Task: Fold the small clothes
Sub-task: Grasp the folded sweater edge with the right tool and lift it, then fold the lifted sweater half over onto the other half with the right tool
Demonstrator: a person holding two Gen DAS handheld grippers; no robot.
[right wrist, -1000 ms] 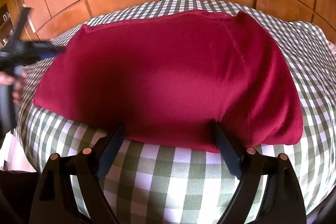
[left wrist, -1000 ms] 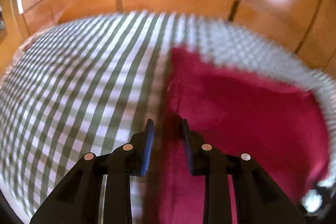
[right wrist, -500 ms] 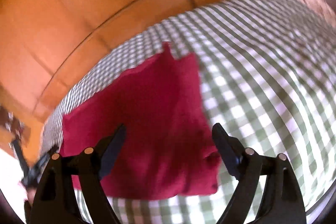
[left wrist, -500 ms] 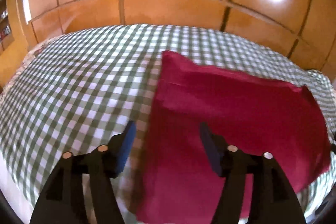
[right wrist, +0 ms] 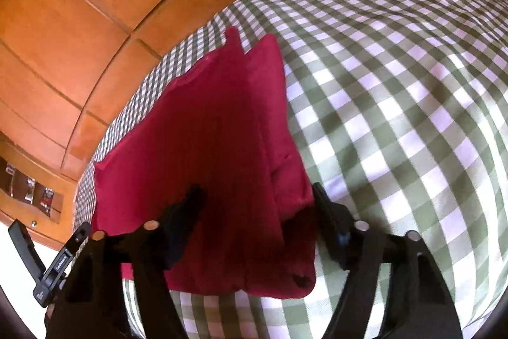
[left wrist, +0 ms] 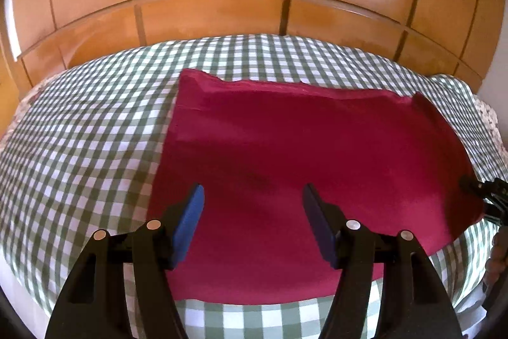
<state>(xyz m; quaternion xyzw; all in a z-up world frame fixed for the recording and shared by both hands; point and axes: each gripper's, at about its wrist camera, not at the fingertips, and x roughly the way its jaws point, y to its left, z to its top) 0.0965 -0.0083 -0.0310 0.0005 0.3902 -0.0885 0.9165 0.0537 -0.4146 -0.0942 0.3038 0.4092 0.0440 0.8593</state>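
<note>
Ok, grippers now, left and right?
Left gripper: open, above the red garment, holding nothing.
Right gripper: open, just been closing, garment's edge between its jaws.

A folded crimson cloth garment (left wrist: 311, 167) lies flat on a green-and-white checked bedspread (left wrist: 82, 142), toward its right half in the left wrist view. Behind the bedspread stands a panelled orange-brown wooden wall (left wrist: 216, 2). The left gripper (left wrist: 252, 196) hangs over the garment's near-left part, both fingers above the cloth. The right gripper (right wrist: 255, 196) sits at the garment's near-right corner, its left finger over the cloth, its right finger at the cloth's edge beside bare bedspread (right wrist: 397, 104).
</note>
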